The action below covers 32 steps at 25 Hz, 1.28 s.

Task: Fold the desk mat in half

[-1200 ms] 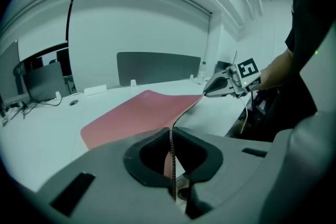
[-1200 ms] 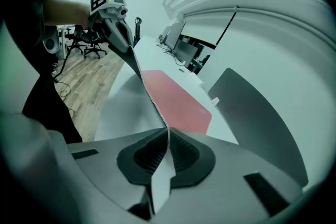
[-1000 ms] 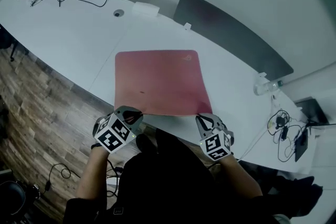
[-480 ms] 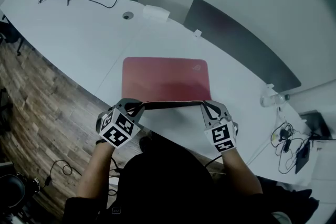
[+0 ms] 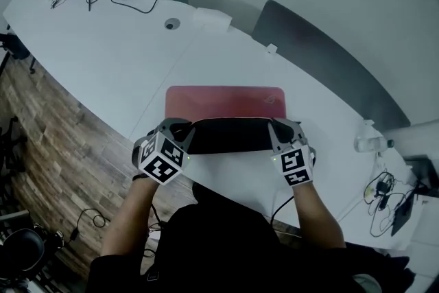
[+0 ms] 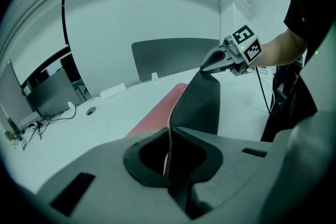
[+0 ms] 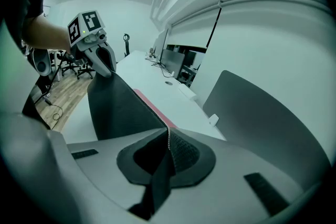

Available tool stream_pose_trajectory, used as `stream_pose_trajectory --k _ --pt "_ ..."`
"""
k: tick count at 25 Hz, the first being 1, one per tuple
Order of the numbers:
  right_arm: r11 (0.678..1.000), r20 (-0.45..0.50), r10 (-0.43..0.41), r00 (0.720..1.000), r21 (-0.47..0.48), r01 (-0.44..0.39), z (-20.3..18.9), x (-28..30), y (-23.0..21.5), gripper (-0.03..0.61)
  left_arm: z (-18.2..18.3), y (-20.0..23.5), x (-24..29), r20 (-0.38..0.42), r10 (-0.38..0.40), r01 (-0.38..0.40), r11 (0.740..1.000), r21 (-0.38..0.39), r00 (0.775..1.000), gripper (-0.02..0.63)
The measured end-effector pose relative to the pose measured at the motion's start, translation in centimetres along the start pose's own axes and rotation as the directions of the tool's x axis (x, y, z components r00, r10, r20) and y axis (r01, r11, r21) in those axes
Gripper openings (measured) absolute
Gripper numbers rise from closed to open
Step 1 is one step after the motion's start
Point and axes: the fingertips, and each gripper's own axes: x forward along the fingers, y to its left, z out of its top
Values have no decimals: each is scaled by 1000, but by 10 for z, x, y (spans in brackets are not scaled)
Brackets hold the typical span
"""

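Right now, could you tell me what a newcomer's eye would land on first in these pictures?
The rectangular red desk mat, lying near the front edge of the curved white desk, draws the eye: its near edge is lifted, black underside showing. The left gripper and right gripper each clamp one lifted corner, stretching that edge between them above the red part.

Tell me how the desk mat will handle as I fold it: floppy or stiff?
Probably flexible but with some body: the desk mat bends over smoothly and spans from left gripper to right gripper with little sag. Likely light, since two corner pinches hold it up. Its textured black underside probably grips rather than slides.
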Motion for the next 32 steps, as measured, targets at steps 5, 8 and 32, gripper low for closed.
stream_pose_trajectory --k 5,8,32 --pt "999 -11 1 1000 35 -1 -7 36 -16 15 2 28 30 -37 17 -17 1000 17 999 26" --pt "999 -22 12 1000 48 -11 -14 55 -23 15 2 42 48 -53 13 -13 1000 11 998 26" --pt "990 -108 141 984 26 -139 -38 176 -53 20 -29 106 141 -206 -16 1 997 -71 978 37"
